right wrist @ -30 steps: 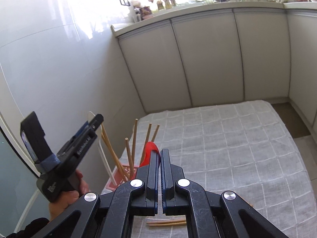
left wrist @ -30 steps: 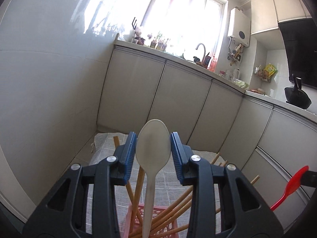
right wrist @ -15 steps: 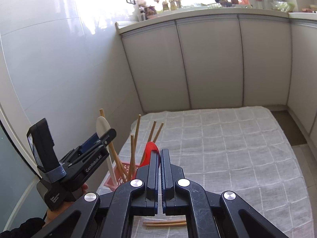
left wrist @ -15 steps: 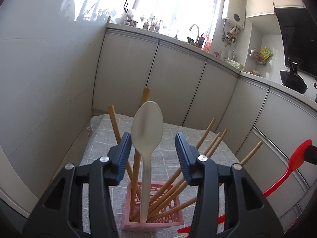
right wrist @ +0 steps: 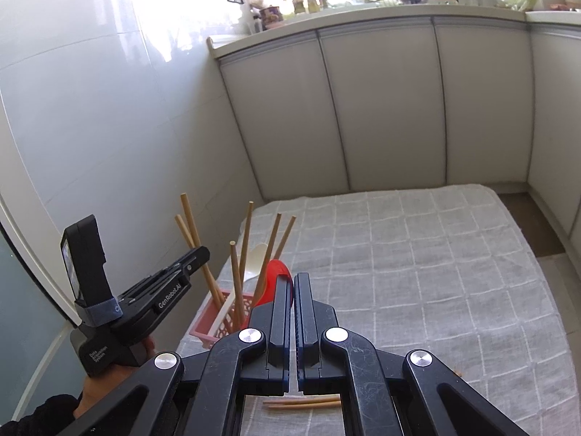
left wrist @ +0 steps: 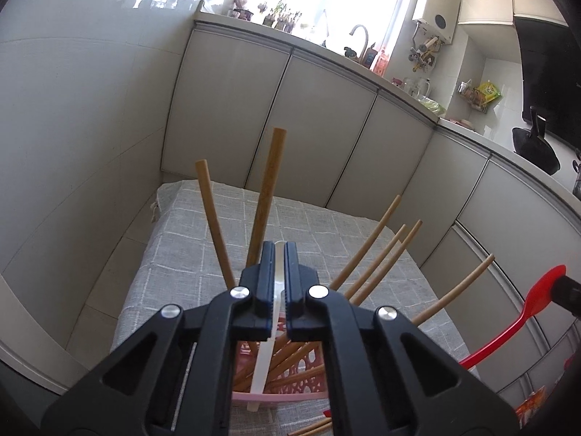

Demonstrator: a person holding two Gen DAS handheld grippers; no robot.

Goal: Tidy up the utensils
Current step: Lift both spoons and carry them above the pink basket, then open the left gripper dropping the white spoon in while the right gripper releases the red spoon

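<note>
A pink lattice basket (left wrist: pixel 301 374) (right wrist: pixel 212 321) stands at the near left of the cloth-covered table, holding several wooden chopsticks (left wrist: pixel 267 189) (right wrist: pixel 247 232) and a white plastic spoon (left wrist: pixel 267 356) (right wrist: pixel 254 258). My left gripper (left wrist: pixel 279 249) (right wrist: pixel 201 252) has its jaws shut and is just above and behind the basket; the white spoon shows in the thin gap but stands free in the basket. My right gripper (right wrist: pixel 292 278) is shut on a red spoon (right wrist: pixel 276 276) (left wrist: pixel 523 319), held to the right of the basket.
A grey checked cloth (right wrist: pixel 417 272) covers the table. Two loose chopsticks (right wrist: pixel 301 402) lie on it near my right gripper. A white tiled wall (right wrist: pixel 90 127) runs along the left. Grey cabinets (right wrist: pixel 381 109) stand behind the table.
My left gripper has let go of the white spoon, which dropped into the basket, then drew back and shut empty. My right gripper holds the red spoon almost unmoved.
</note>
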